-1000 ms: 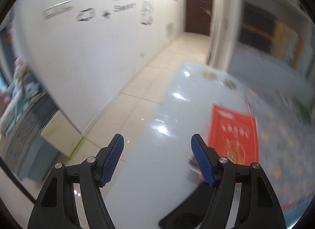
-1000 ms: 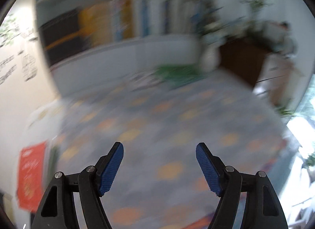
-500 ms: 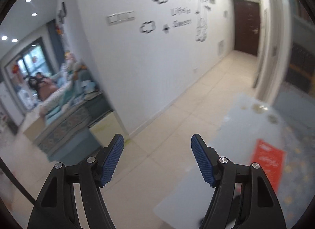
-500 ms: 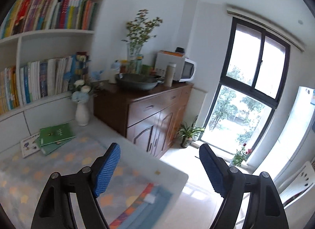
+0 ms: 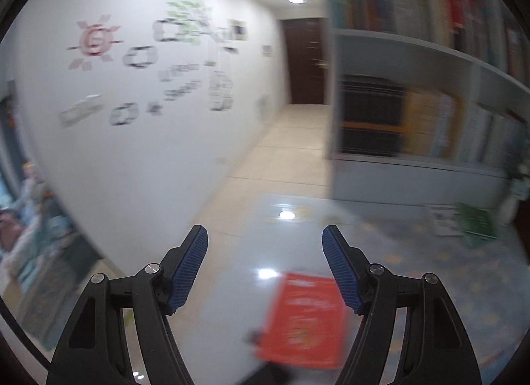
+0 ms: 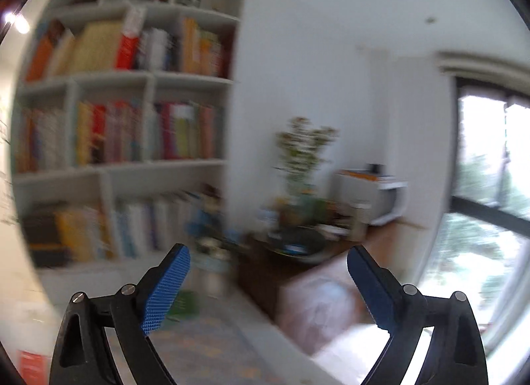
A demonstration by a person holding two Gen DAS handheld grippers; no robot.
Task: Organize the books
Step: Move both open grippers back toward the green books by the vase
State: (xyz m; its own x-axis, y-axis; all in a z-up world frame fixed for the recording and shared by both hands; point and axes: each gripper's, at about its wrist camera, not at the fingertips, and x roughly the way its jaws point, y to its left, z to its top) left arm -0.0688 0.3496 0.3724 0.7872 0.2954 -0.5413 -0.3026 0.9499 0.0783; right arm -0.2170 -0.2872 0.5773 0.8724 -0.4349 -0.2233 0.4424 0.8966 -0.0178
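Only the left gripper (image 5: 265,246), jaws apart and empty, looks down on the red book (image 5: 303,318) lying flat on the glossy table (image 5: 232,285), while the right gripper (image 6: 268,264), opening wide with nothing between, faces the bookshelf (image 6: 149,80).

I count one red book (image 5: 303,318) and two more books (image 5: 463,224) beyond it on the table (image 5: 232,285).

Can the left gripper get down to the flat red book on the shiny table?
Probably yes. The left gripper is open and empty, and the flat red book lies uncovered on the shiny table just below it.
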